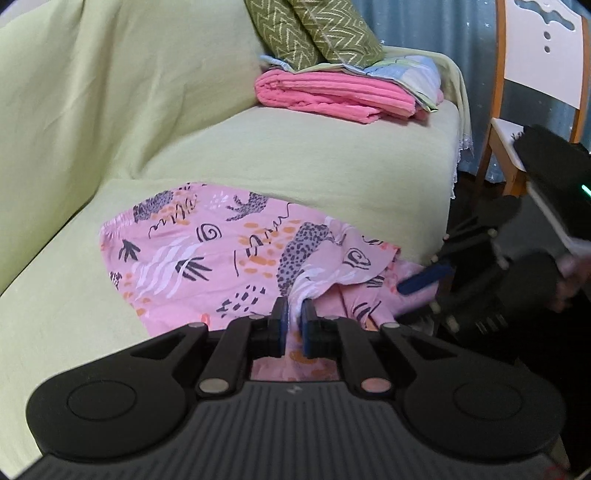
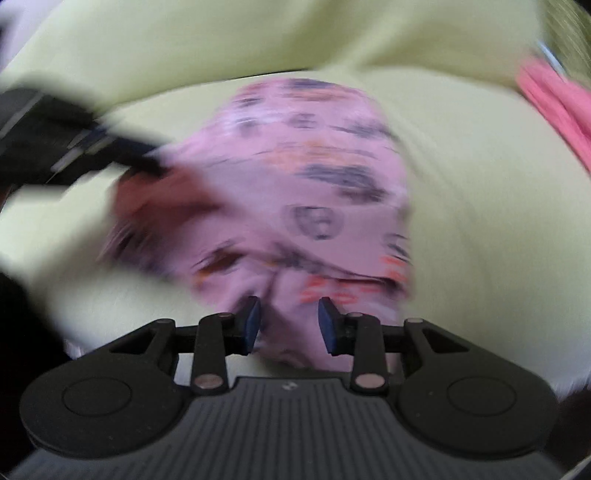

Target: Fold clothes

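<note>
Surface: a sofa (image 1: 258, 155) draped in a smooth pale yellow-green cover; blue-grey curtain behind.
Garment: a pink printed garment (image 1: 207, 254) lies on the sofa seat near its front edge, thin soft cloth with dark leaf shapes, spirals, spotted patches, orange dots and white strokes. One end, at the left of the left wrist view, looks gathered; the near right part is bunched into folds and hangs over the seat edge.
Left gripper (image 1: 294, 314): closed on a pinched ridge of the pink cloth, its blue pads pressing on the fold.
Right gripper (image 2: 289, 325): jaws apart over the garment's near edge; the right wrist view is blurred, and cloth lies between the pads without a visible pinch. In the left wrist view it sits at the garment's right end.
Folded pile: a coral-pink ribbed towel (image 1: 332, 98) lies on the far seat, a pale patterned cloth (image 1: 413, 75) on it.
Cushion: a green zigzag cushion (image 1: 314, 29) leans on that pile.
Chair: a wooden chair (image 1: 535, 74) with a white back stands beside the sofa's end.
</note>
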